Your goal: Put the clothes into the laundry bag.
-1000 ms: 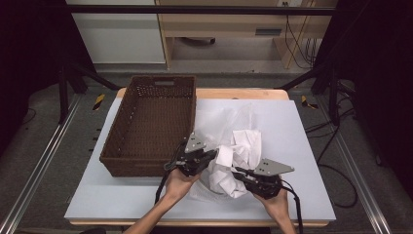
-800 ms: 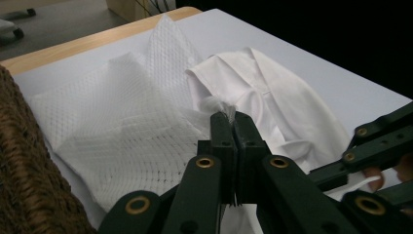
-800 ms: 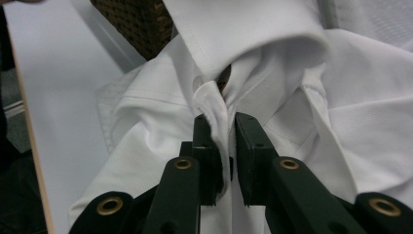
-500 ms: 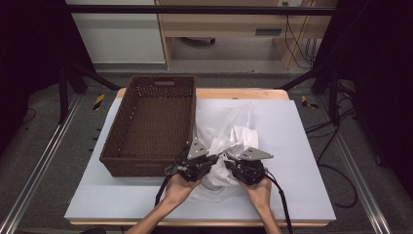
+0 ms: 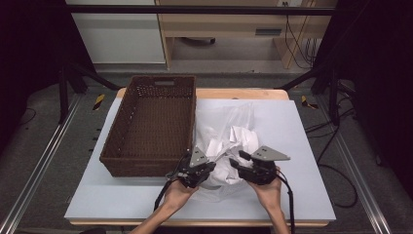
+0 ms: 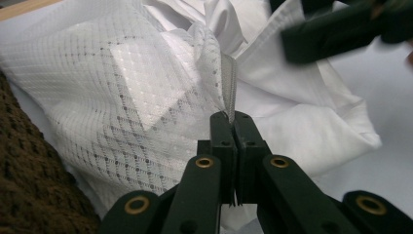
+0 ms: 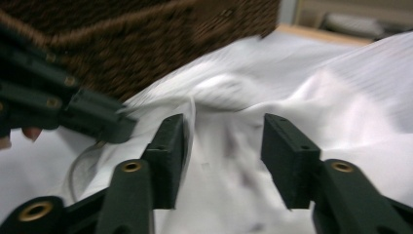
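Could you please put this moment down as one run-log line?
left gripper: shut on white garment | right gripper: jaws just opened, cloth between, not pinched | basket: beside garment

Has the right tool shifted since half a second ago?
Yes. The right tool has slid rightward, away from the basket and the left tool; its jaws have just been opening over the white garment.

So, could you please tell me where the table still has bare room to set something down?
The table is bare right of the white garment out to its right edge, and along the near edge left of the forearms, before the basket. The basket itself stands empty. The middle is crowded: garment, left tool, right tool.
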`<state>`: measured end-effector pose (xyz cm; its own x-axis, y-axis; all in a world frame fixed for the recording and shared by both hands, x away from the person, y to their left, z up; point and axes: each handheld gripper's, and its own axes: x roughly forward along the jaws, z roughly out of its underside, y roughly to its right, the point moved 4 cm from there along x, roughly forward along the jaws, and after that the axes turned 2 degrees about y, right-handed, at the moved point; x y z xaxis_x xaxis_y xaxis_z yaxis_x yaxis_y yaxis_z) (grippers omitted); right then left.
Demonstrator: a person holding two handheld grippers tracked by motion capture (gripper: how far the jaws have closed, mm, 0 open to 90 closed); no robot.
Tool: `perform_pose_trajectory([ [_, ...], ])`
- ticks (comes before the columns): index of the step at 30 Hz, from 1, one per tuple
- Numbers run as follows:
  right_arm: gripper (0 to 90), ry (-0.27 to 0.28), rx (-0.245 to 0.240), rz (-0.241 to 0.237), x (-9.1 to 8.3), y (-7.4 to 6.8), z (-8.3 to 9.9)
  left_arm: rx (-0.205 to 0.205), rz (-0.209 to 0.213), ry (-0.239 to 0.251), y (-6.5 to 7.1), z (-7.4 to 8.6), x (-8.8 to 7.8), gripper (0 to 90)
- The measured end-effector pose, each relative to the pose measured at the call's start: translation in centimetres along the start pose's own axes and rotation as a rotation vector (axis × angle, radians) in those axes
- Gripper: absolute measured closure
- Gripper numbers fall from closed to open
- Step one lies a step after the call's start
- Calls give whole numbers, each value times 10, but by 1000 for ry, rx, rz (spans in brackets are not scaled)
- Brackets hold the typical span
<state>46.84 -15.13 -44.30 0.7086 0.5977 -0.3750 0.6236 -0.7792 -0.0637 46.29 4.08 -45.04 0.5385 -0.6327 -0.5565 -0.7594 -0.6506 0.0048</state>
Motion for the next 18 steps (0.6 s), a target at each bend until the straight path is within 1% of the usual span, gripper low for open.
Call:
perform_pose_trajectory([
  [1,458,12,1,33,-6,6,-2,5,-4,-2,0,1,0,881],
  [2,437,18,11,69,-10,14,-3,9,-8,-1,0,1,0,880],
  [4,394,27,58,115,-15,32,-2,7,-8,-3,-1,2,0,880],
  [5,372,17,84,145,-14,42,1,4,-6,-4,-1,2,0,880],
  [7,342,-31,111,201,-8,60,10,4,-1,-3,-2,1,1,879],
  [8,339,-60,119,210,-4,66,15,6,-4,-3,-1,1,1,879],
  [9,337,-79,134,207,1,70,19,9,-3,-4,-1,1,1,879],
  [11,338,-106,168,175,12,74,25,7,3,-3,-1,2,2,878],
  [12,359,-114,183,151,18,74,27,3,9,-4,-2,2,2,877],
  [13,400,-116,188,132,22,73,28,1,12,-5,-2,2,2,877],
  [14,465,-128,194,118,26,71,29,0,14,-4,-2,2,2,876],
  [16,640,-146,173,112,29,68,30,2,18,1,-3,2,0,873],
  [17,749,-150,170,101,28,66,30,-5,22,2,-4,3,0,873],
  [18,819,-139,171,89,26,65,28,-10,19,4,-5,2,0,874],
])
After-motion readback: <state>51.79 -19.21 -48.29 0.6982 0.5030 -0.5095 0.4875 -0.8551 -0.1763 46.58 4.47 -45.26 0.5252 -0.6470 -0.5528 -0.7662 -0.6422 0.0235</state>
